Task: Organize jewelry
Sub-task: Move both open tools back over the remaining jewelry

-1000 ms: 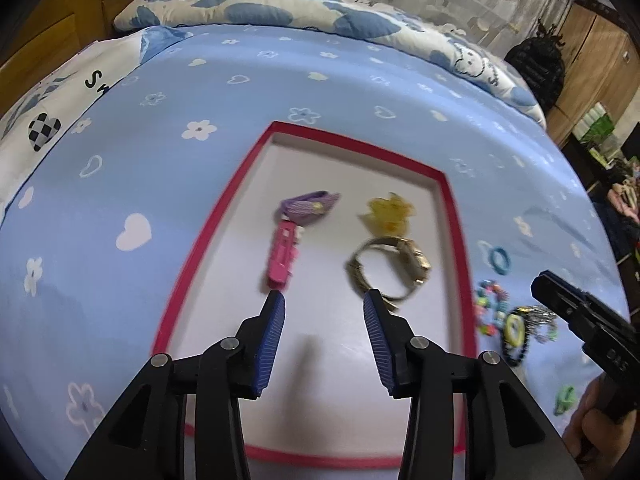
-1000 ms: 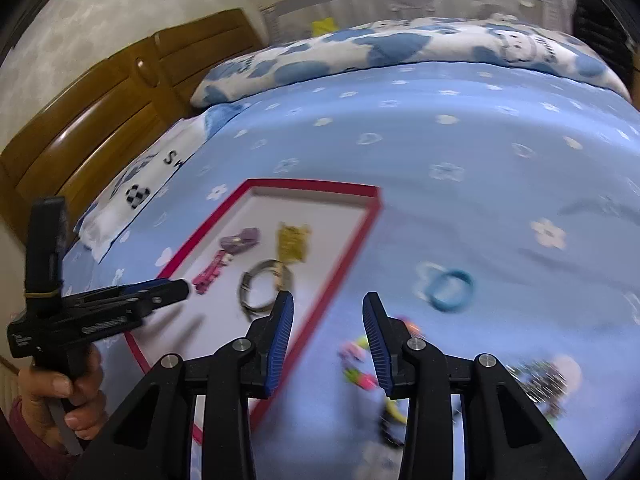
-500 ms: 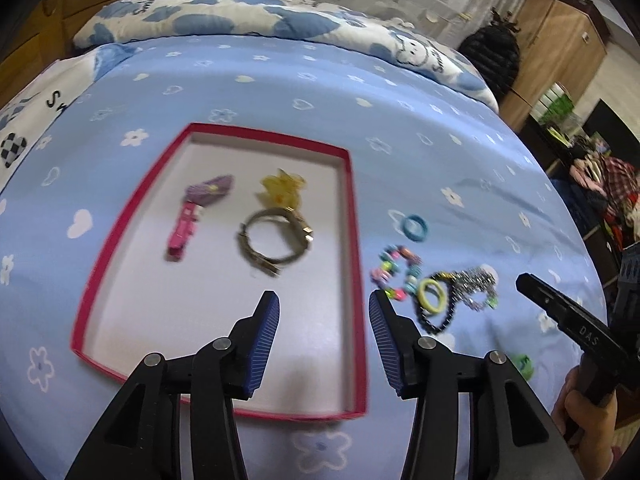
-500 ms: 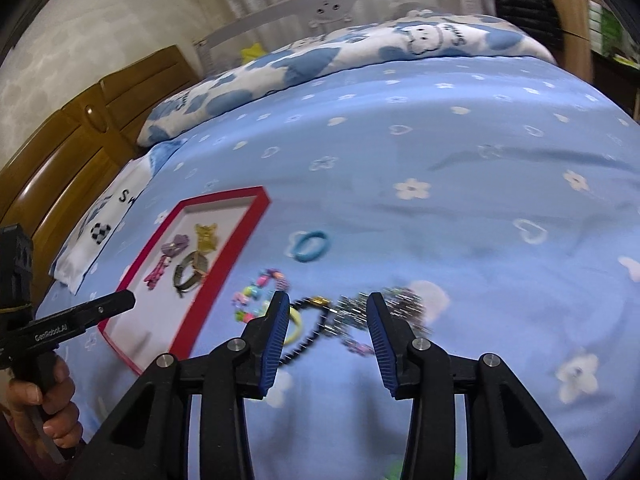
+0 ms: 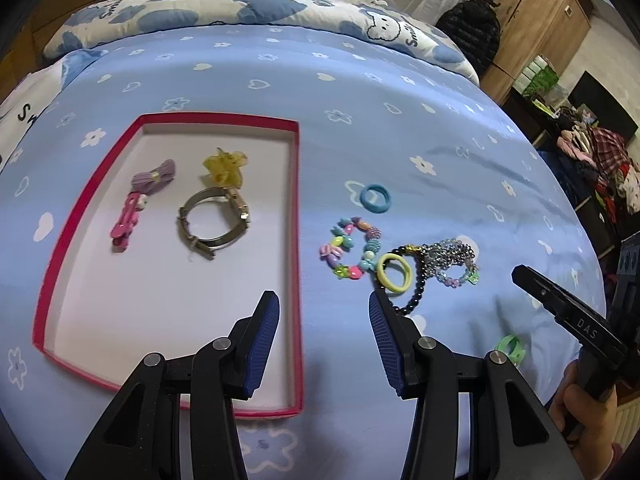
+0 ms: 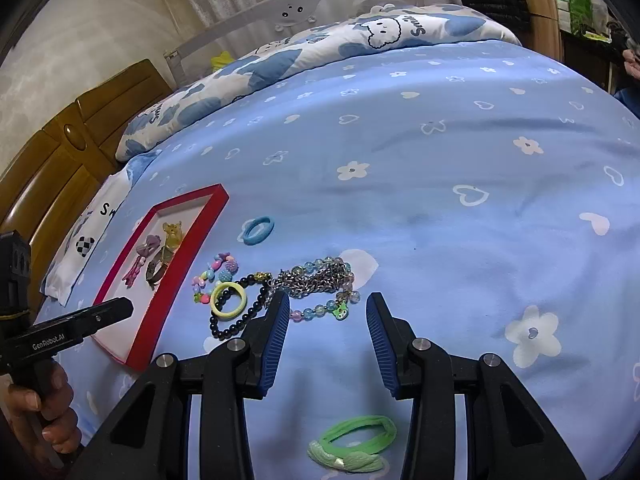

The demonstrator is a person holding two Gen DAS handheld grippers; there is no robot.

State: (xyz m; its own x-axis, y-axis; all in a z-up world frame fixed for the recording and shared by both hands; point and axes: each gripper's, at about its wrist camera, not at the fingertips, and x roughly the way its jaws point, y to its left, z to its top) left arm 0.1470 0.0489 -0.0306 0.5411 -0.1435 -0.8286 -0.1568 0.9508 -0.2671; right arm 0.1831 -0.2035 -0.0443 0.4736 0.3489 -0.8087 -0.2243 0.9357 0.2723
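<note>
A red-rimmed tray (image 5: 298, 220) (image 6: 182, 276) lies on the blue bedsheet. It holds a purple bow clip (image 5: 154, 176), a pink clip (image 5: 126, 220), a yellow claw clip (image 5: 224, 168) and a metal watch (image 5: 214, 220). To its right lie a blue hair tie (image 5: 375, 199) (image 6: 258, 231), a coloured bead bracelet (image 5: 350, 252), a yellow hair tie (image 5: 394, 272) (image 6: 228, 300), a black bead bracelet (image 5: 416, 296) and a chain necklace (image 5: 452, 260) (image 6: 316, 280). My left gripper (image 5: 324, 312) hovers open over the tray's right rim. My right gripper (image 6: 328, 312) hangs open just short of the necklace, with a green hair tie (image 6: 352, 444) below it.
A folded cloud-print quilt (image 5: 240, 8) lies along the far side of the bed, and a wooden headboard (image 6: 60, 152) stands at the left. A wardrobe (image 5: 536, 12) and piled clothes (image 5: 600, 160) stand beyond the bed's right edge. A hand (image 6: 36, 408) holds the left gripper's handle.
Both grippers have swung to the right. The tray has slid left in both views, and the loose pile of bracelets and hair ties now lies ahead of the fingers.
</note>
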